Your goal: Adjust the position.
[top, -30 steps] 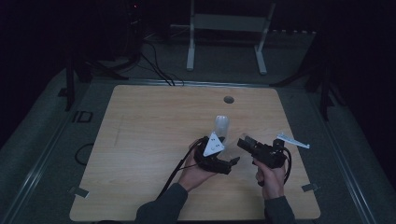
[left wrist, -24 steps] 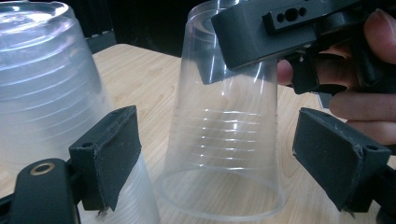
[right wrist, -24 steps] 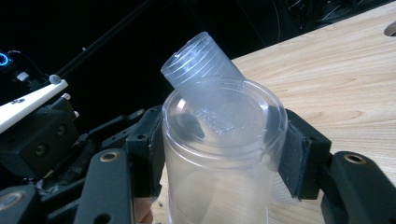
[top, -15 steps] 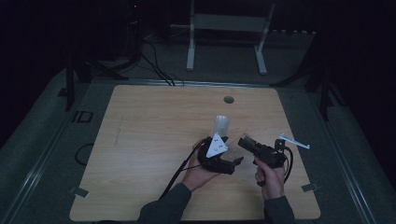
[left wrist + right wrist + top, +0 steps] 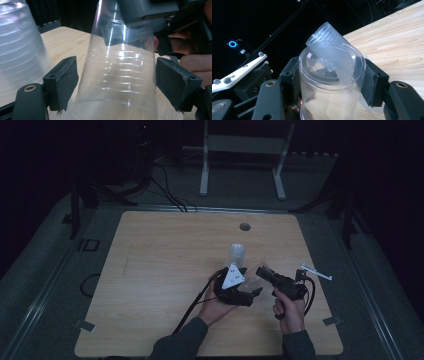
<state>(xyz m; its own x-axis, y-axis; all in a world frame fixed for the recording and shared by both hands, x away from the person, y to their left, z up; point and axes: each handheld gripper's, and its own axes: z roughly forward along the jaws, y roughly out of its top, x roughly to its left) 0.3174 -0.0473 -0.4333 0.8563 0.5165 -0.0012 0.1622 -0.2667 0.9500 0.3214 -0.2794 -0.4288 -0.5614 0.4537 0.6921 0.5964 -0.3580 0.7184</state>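
Right tongs: clamped on a clear cup, pads pressing both sides near its base, above the table's near right part. Left tongs: jaws have just been closing, still apart, set around the same cup with small gaps either side. Second cup: stands inverted on the table just beyond the tongs. White stick: lies right of the right tongs.
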